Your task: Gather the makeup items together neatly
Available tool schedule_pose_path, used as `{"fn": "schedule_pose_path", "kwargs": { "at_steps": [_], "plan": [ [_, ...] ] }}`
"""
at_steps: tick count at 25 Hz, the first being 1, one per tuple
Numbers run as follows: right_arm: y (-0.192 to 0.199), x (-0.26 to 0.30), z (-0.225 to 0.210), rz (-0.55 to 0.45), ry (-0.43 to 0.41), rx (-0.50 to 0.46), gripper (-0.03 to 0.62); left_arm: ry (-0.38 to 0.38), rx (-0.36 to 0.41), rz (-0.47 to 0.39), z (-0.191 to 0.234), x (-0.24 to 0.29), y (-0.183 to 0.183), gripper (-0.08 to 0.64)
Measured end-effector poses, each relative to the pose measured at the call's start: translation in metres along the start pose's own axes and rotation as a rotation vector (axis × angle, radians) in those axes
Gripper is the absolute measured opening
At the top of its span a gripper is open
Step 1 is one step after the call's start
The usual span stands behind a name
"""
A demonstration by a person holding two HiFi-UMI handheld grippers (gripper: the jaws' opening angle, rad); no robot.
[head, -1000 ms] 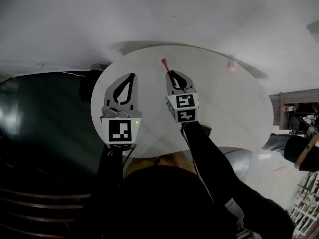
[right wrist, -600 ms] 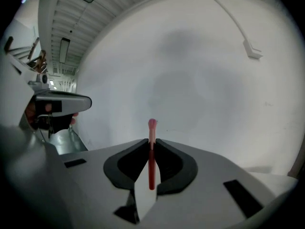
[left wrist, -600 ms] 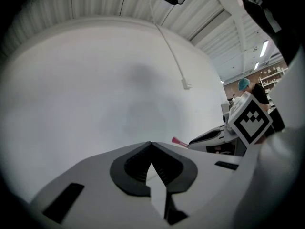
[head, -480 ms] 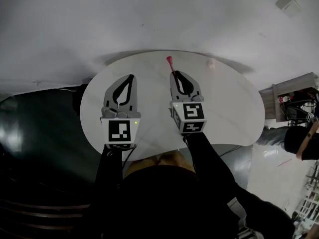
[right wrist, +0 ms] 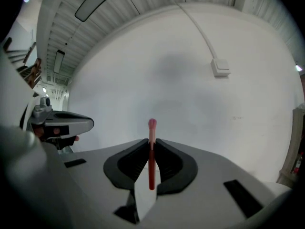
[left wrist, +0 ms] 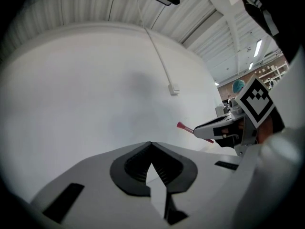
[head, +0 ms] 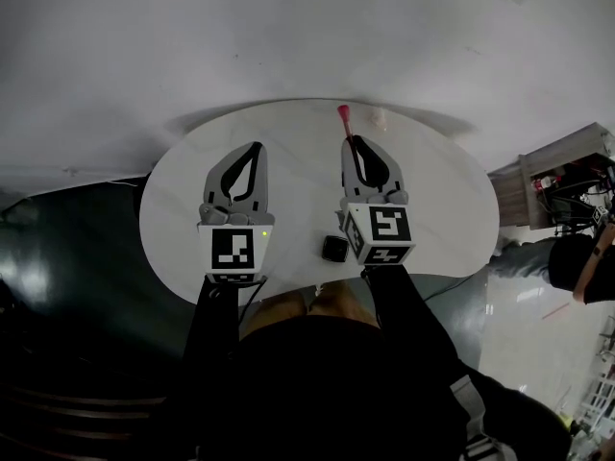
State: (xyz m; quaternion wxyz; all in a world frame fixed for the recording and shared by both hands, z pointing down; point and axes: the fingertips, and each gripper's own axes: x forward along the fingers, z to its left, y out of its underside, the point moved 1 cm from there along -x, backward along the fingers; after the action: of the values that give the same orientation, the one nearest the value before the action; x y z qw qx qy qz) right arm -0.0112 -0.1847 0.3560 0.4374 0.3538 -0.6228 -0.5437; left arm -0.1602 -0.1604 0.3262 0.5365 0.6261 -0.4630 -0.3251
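A thin red makeup stick with a pink tip (head: 343, 115) juts out from my right gripper (head: 355, 142), which is shut on it above the round white table (head: 298, 181). The right gripper view shows the stick (right wrist: 151, 163) upright between the pads of that gripper (right wrist: 151, 140). My left gripper (head: 256, 148) hovers beside it, shut and empty, its tips meeting (left wrist: 151, 144). In the left gripper view the stick (left wrist: 183, 126) shows at the right. A small pale item (head: 378, 118) lies at the table's far edge. A small black item (head: 333, 249) lies by the near edge.
A white wall stands beyond the table, with a cable running down to a small box (right wrist: 220, 67). Dark floor (head: 58, 257) lies left of the table. Shelving with clutter (head: 567, 190) stands at the right.
Both grippers have moved, the right one to the right in the picture, still holding the stick. The black item has come into view beside the right gripper's cube.
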Motion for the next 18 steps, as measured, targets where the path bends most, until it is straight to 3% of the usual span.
{"fn": "schedule_pose_path", "kwargs": {
  "at_steps": [18],
  "plan": [
    [0.005, -0.043, -0.076, -0.042, -0.008, 0.037, 0.064, 0.013, 0.05, -0.002, -0.088, 0.029, -0.015, 0.014]
  ]
}}
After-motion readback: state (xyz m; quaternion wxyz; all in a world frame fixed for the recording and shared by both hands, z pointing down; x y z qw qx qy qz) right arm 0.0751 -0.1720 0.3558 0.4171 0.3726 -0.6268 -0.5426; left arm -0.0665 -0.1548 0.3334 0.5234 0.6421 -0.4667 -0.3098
